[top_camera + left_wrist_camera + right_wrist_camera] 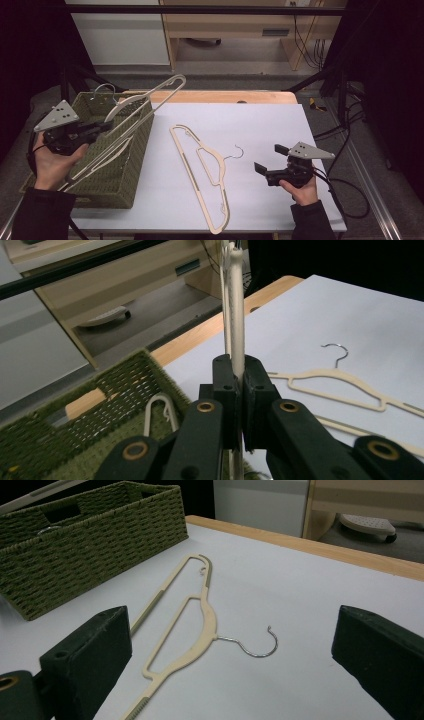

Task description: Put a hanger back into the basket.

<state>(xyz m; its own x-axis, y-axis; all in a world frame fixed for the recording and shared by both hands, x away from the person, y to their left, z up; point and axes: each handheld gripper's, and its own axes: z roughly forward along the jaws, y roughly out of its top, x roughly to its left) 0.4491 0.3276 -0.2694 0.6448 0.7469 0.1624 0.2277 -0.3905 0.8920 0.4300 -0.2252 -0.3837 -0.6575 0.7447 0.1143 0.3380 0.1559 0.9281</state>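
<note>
High view: the left gripper [102,126] is clamped on a cream hanger [150,102] tilted over the green woven basket [127,187] — a second hanger [207,170] lies flat on the white table [260,125], the right gripper [270,159] just beside it, jaws spread wide.

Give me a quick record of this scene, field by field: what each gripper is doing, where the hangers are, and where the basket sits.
left gripper: shut on a cream hanger, held tilted over the basket
right gripper: open, holding nothing, above the table near the flat hanger's hook
flat hanger: lies on the white table, metal hook pointing toward the right gripper
basket: green woven, at the table's left edge
</note>
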